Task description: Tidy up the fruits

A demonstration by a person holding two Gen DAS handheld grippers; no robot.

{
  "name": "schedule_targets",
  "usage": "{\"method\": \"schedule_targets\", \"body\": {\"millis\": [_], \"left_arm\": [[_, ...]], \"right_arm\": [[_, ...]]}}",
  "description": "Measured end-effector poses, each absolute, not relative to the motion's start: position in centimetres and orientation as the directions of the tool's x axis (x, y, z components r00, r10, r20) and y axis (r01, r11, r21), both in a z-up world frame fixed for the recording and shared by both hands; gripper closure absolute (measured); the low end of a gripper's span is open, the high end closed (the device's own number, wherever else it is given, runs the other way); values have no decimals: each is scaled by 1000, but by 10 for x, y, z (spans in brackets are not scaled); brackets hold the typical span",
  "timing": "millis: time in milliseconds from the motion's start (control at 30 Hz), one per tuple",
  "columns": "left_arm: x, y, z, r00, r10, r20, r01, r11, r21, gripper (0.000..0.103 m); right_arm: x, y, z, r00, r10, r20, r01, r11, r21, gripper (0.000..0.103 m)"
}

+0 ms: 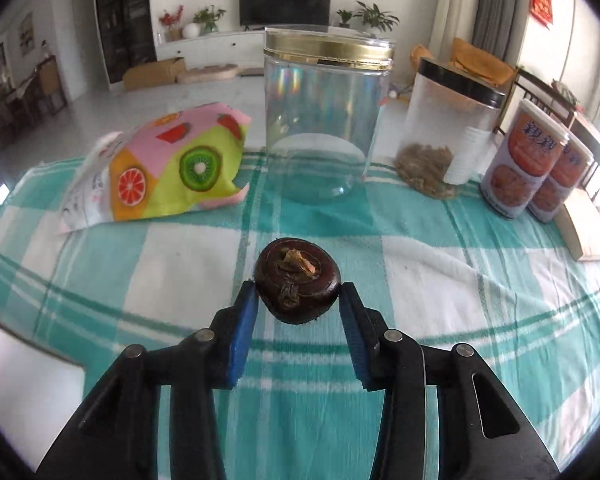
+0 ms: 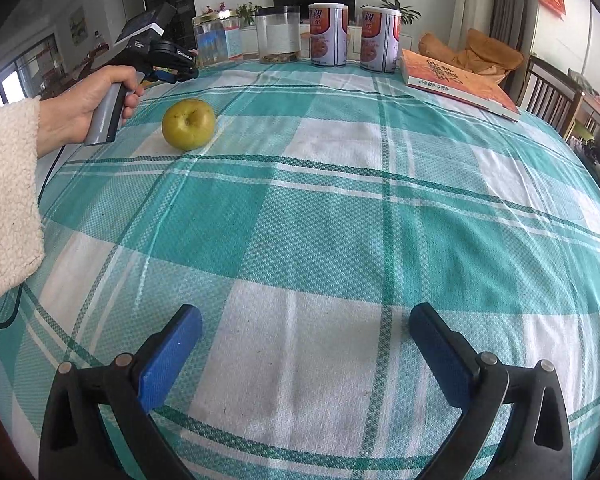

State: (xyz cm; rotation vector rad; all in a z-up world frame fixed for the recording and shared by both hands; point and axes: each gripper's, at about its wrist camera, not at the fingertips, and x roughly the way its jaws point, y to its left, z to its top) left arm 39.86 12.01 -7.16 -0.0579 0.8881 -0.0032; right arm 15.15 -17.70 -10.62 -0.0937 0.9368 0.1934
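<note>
Dark brown water chestnut (image 1: 298, 286) lodged between the blue pads of the left gripper (image 1: 299, 298), clamped at its flanks, lifted off the teal-and-white checked tablecloth (image 1: 440, 280); papery tuft on top, skin glossy and round-flattened; right gripper (image 2: 305, 322) spread wide over bare cloth, nothing between its pads; yellow-green apple (image 2: 188, 123) resting on the cloth well ahead and left of it, near the person's left hand (image 2: 88, 108) in a fleecy cream sleeve (image 2: 6, 200). Beyond the chestnut, clear plastic jar (image 1: 324, 120) with gold lid, upright, empty; beside it a black-lidded jar (image 1: 446, 128) holding brown crumbly stuff at the bottom; two printed cans (image 1: 520, 164) to the right; fruit-patterned pouch (image 1: 168, 168) lying to the left; orange book (image 2: 460, 80) flat at the far right.
</note>
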Motion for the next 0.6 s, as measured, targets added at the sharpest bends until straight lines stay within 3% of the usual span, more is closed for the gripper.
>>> {"method": "schedule_targets", "body": {"millis": [233,433,467,500,600], "left_arm": [[238,100,-52,558,-90,-825,140,990,-14,60],[142,94,-87,567,-86,-819,85,995,-46,58],[137,92,-88,595,-55,-802,61,998,-23,53],[135,94,-92,592,-36,-805,33,999,-20,36],[134,95,-97,620,-42,-783,4,999,-50,26]], "right_arm": [[151,-176,-107,576,117,-809,-206,979,-5,0],[152,-175,-107,575,110,-810,-205,979,-13,0],[152,-175,-107,575,110,-810,-205,979,-13,0],[152,-175,-107,575,110,-811,-205,979,-13,0],[152,-175,-107,575,110,-811,-205,979,-13,0]]}}
